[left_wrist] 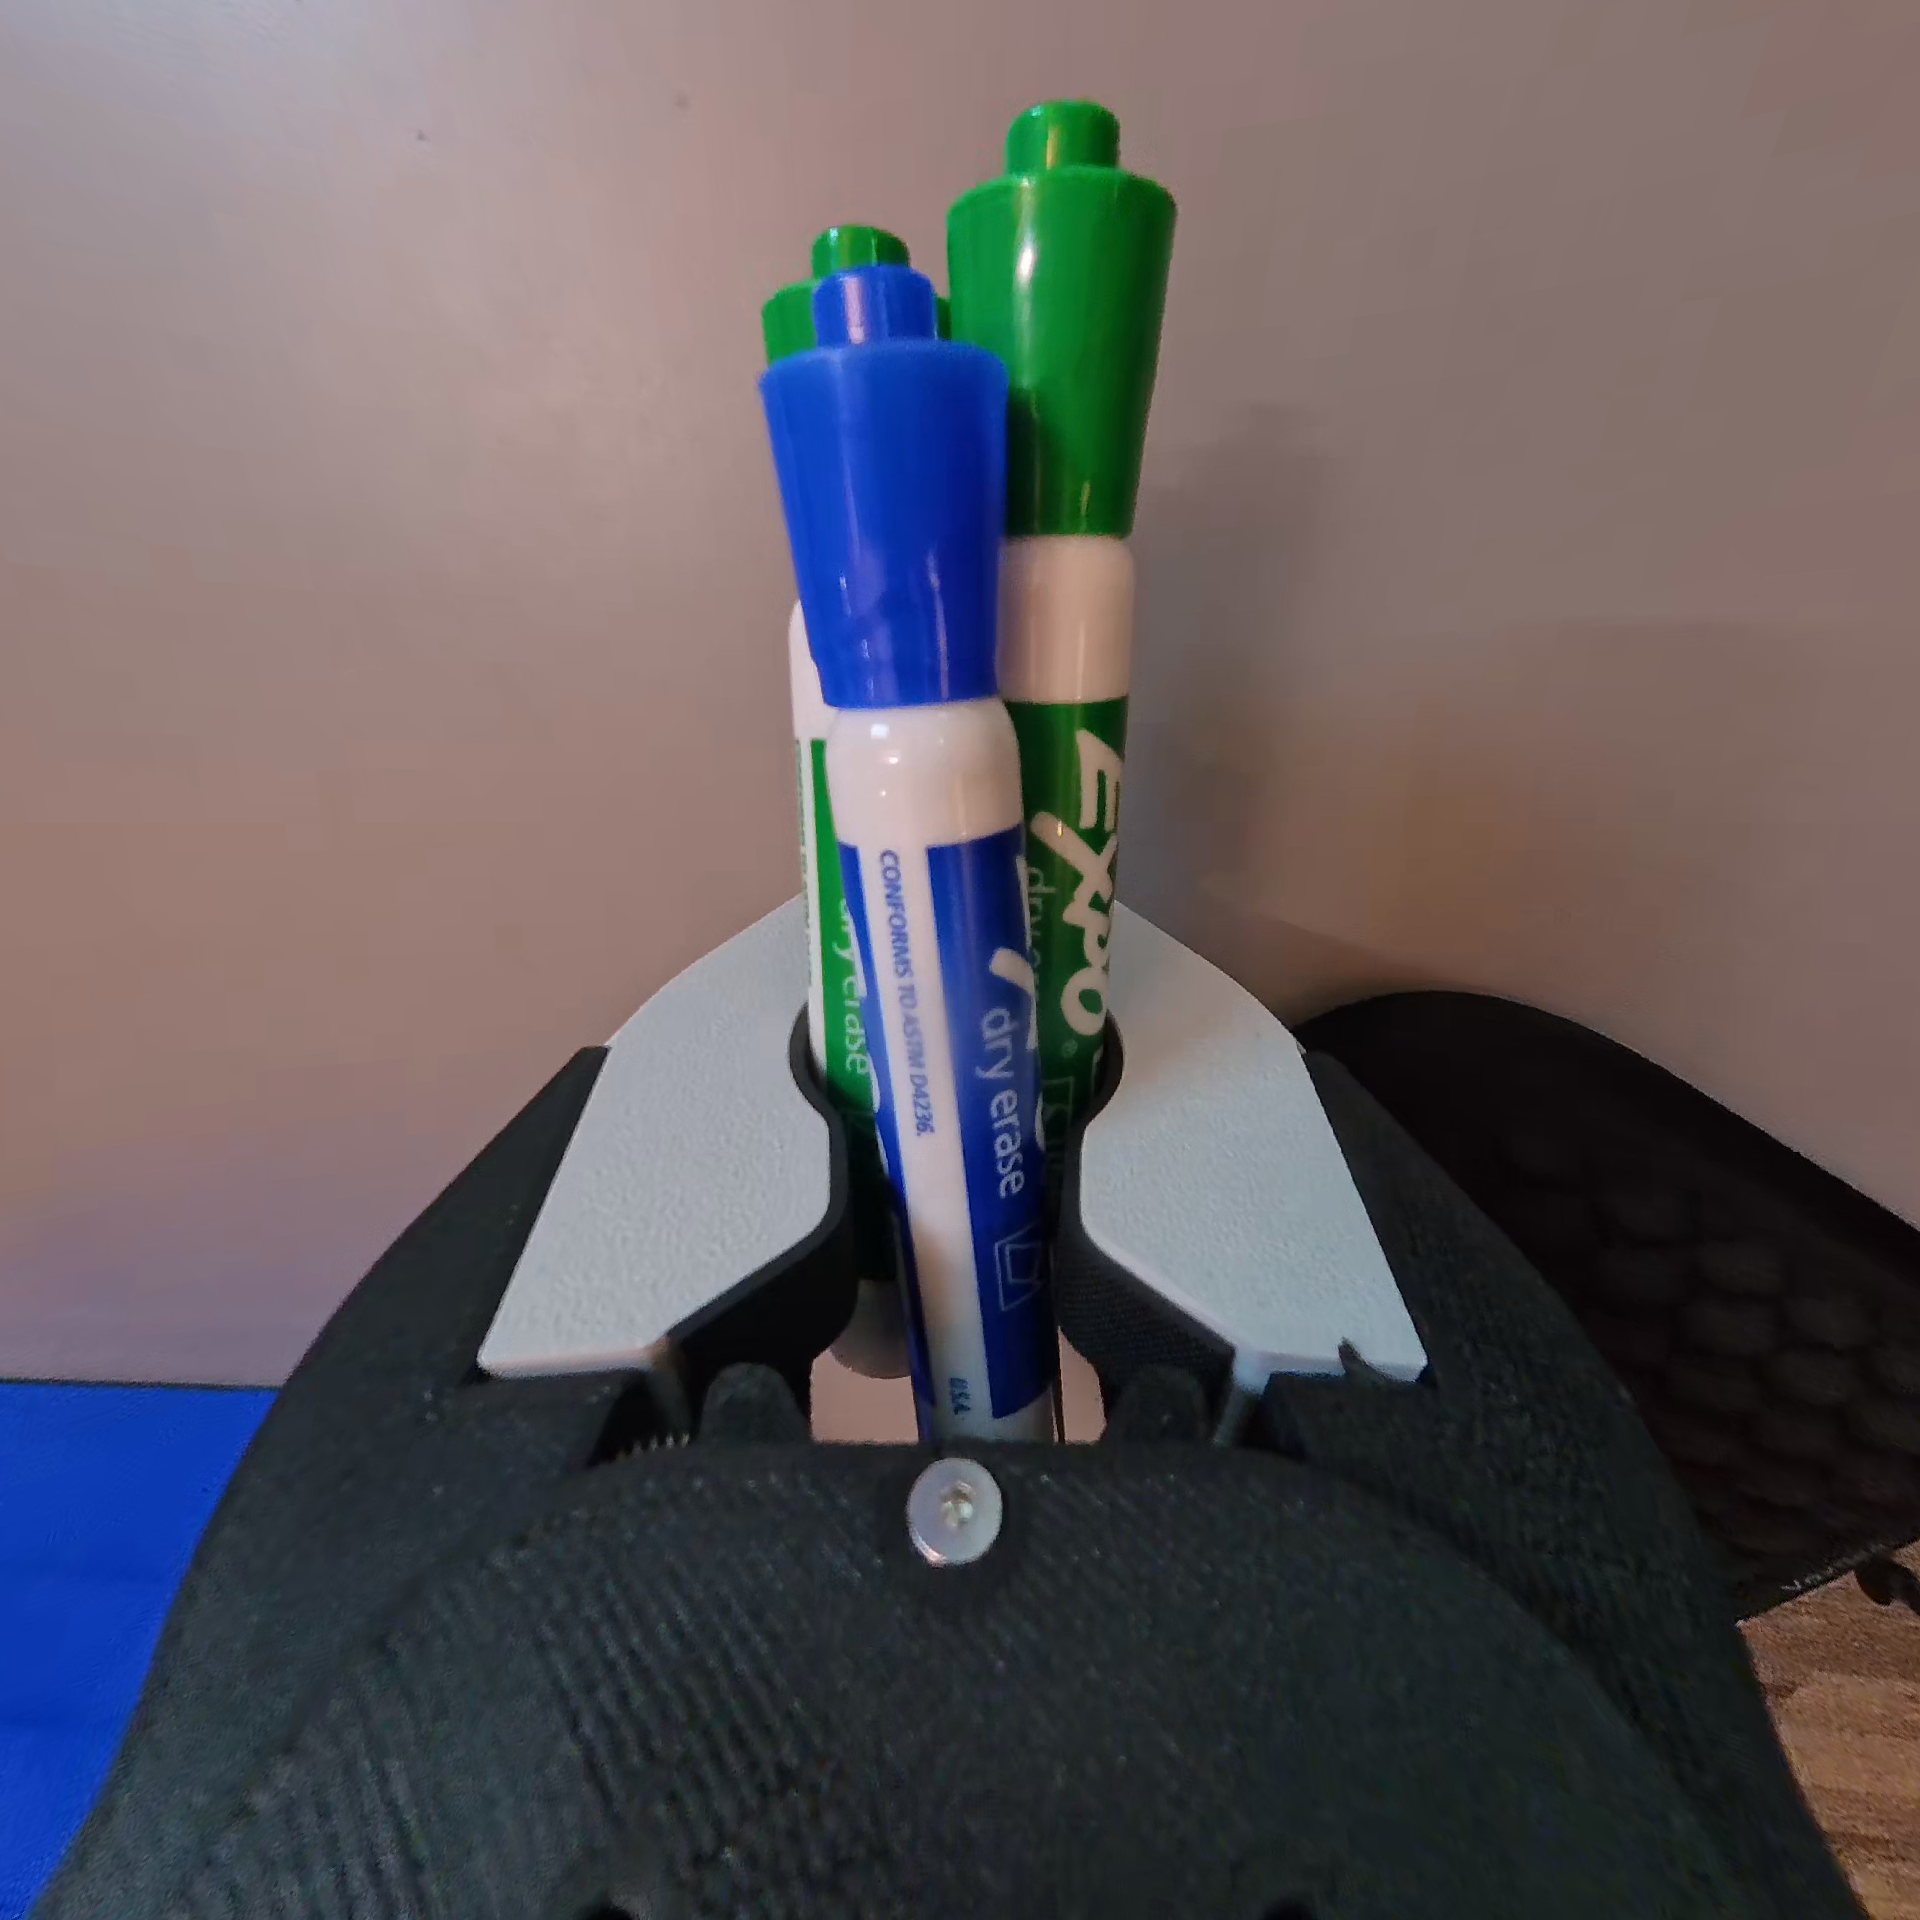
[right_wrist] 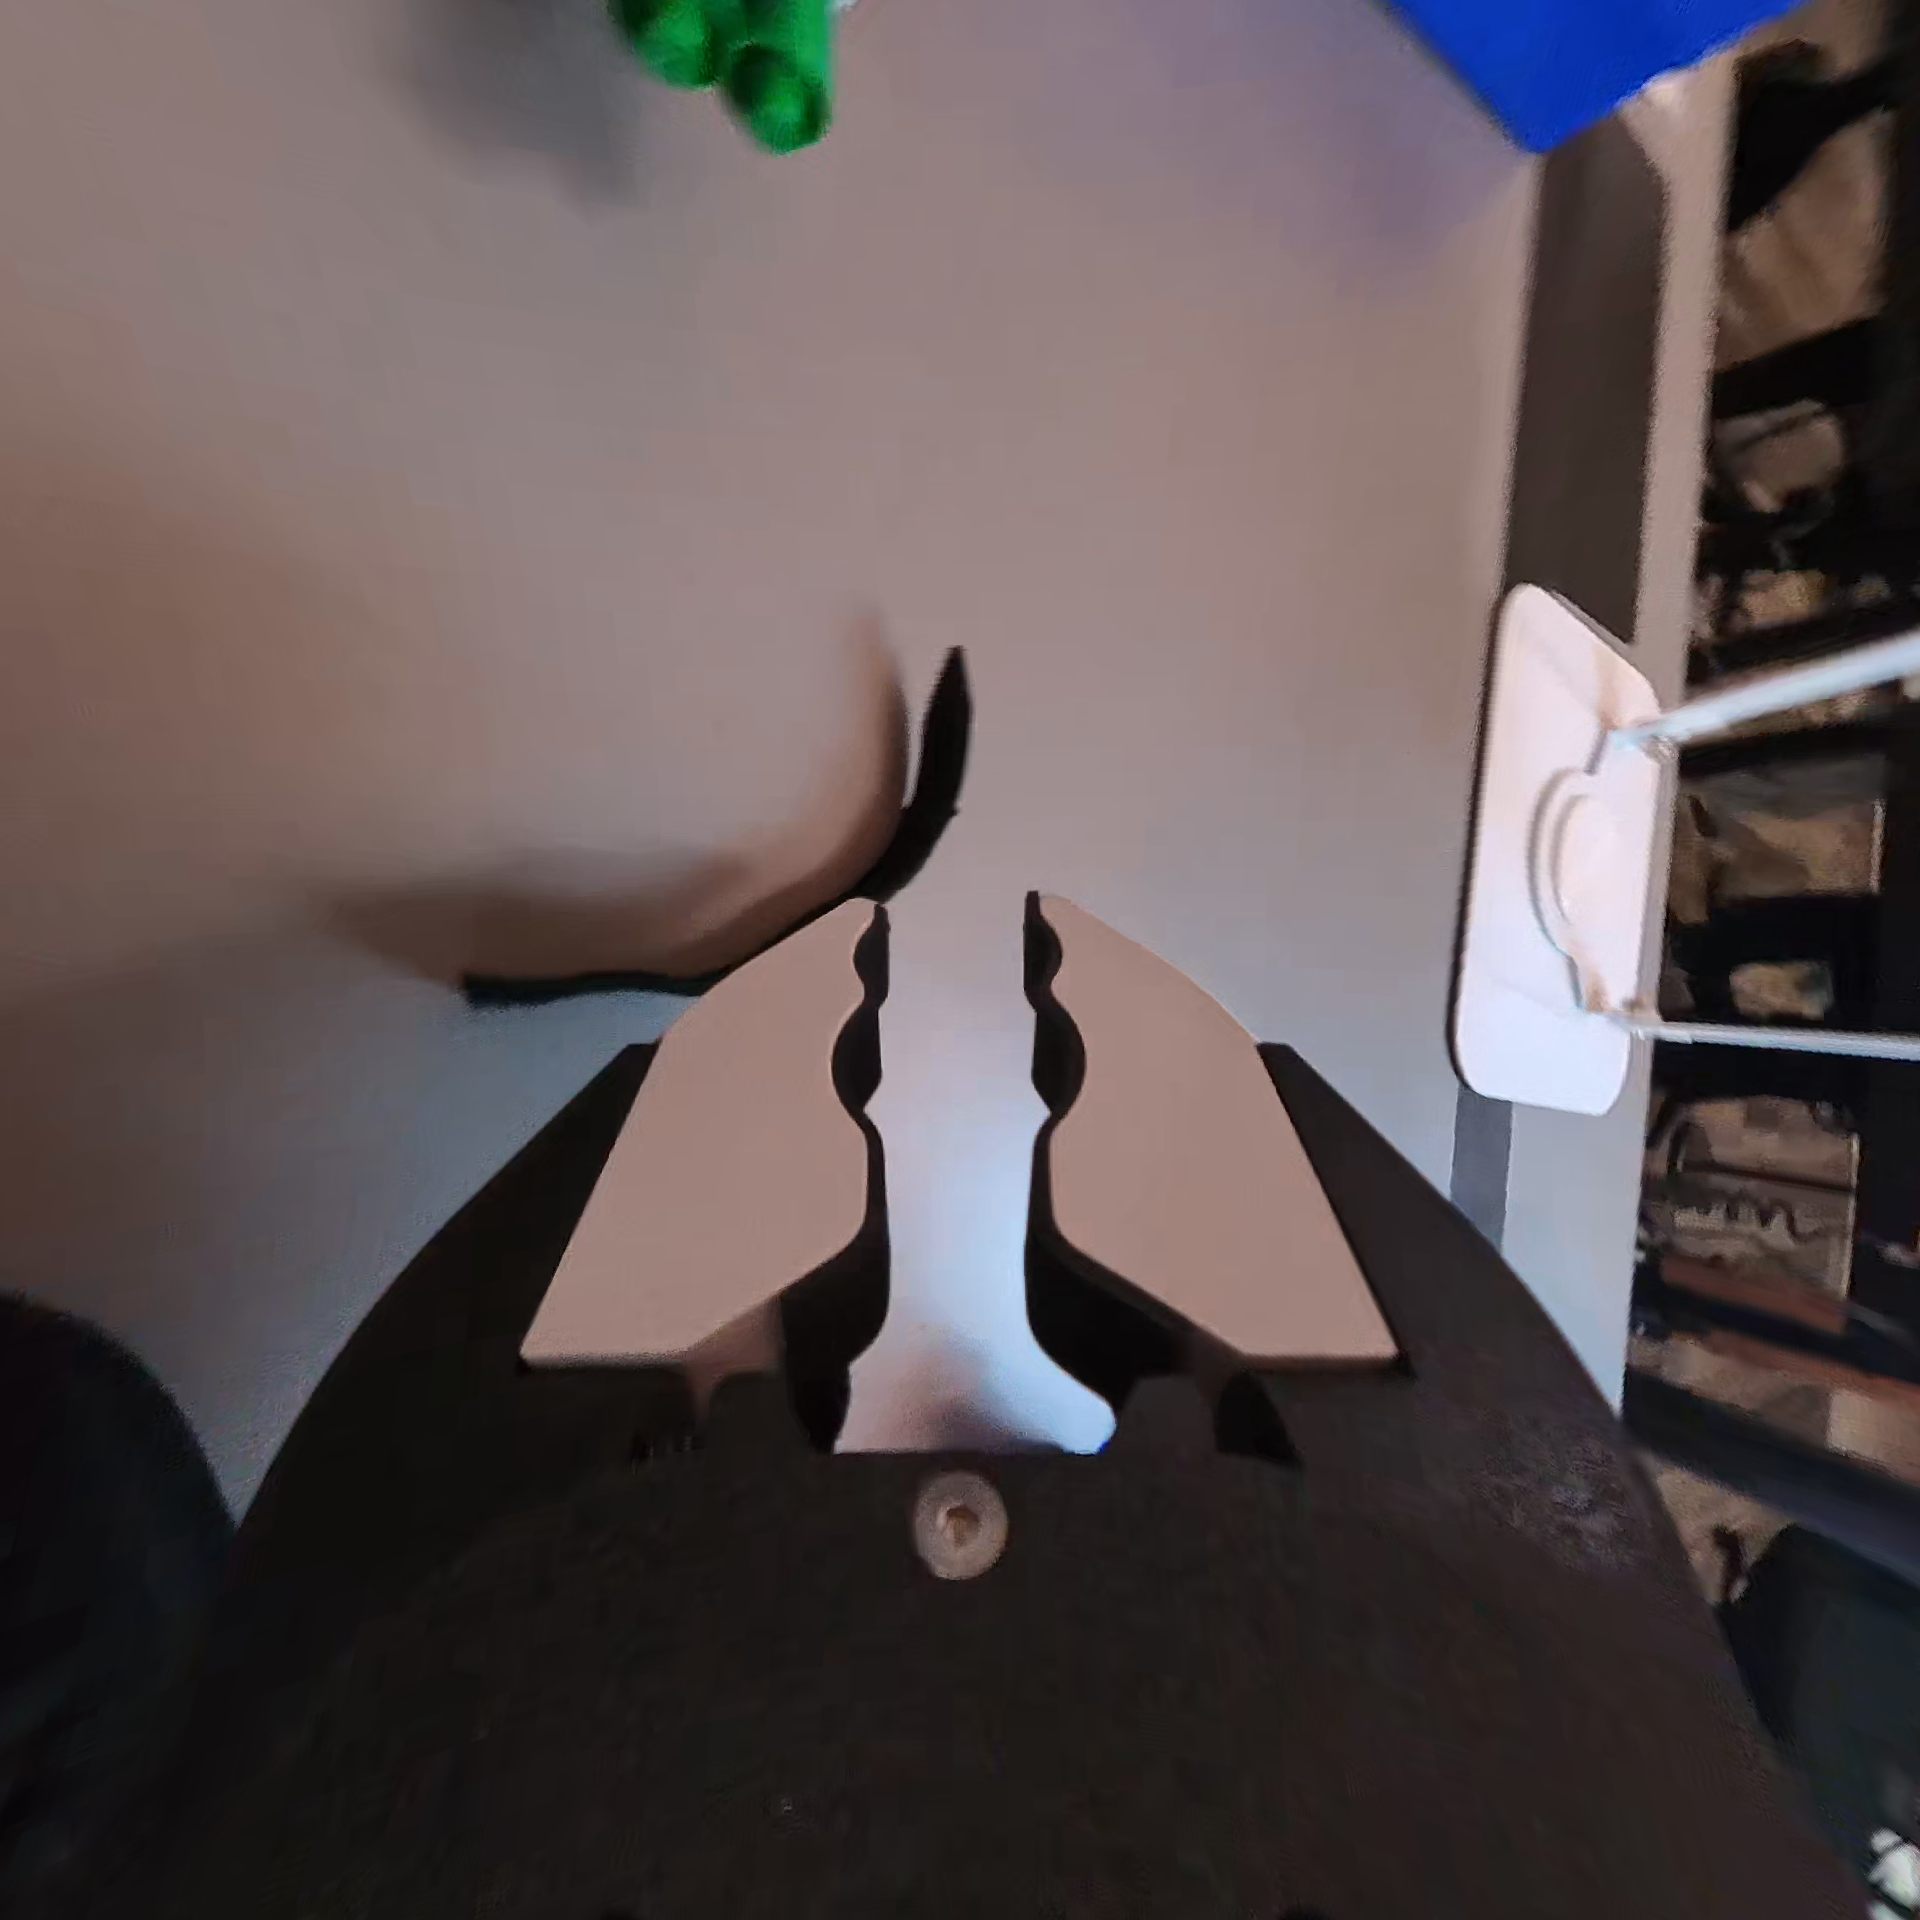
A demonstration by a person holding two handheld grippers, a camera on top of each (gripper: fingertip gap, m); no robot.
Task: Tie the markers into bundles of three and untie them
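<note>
- My left gripper (left_wrist: 951, 1049) has pale grey, matte finger plates on black, ribbed printed arms, with scalloped notches cut into the inner edges
- Those fingers are closed tight around three markers standing upright together: a blue marker (left_wrist: 914, 831) in front, a green marker (left_wrist: 1070, 644) to its right reaching higher, and a second green marker (left_wrist: 826, 312) mostly hidden behind the blue one
- The caps are glossy, faceted plastic with stepped tips; the barrels are smooth white with coloured printed wraps
- I cannot tell whether any tie binds the three
- Behind them is a plain, dull tabletop (left_wrist: 416, 623), with a blue sheet (left_wrist: 114, 1475) at the lower left and a black, dimpled pad (left_wrist: 1662, 1247) at the right
- My right gripper (right_wrist: 956, 914) is slightly parted, a narrow gap between its wavy inner edges, and it holds nothing
- Just beyond its left finger lies a thin black band (right_wrist: 925, 790), curved and blurred, not between the fingers
- In the right wrist view green caps (right_wrist: 743, 62) show at the top edge, well apart from this gripper
- A white, rounded plastic plate (right_wrist: 1548, 852) on wire rods sits at the right
</note>
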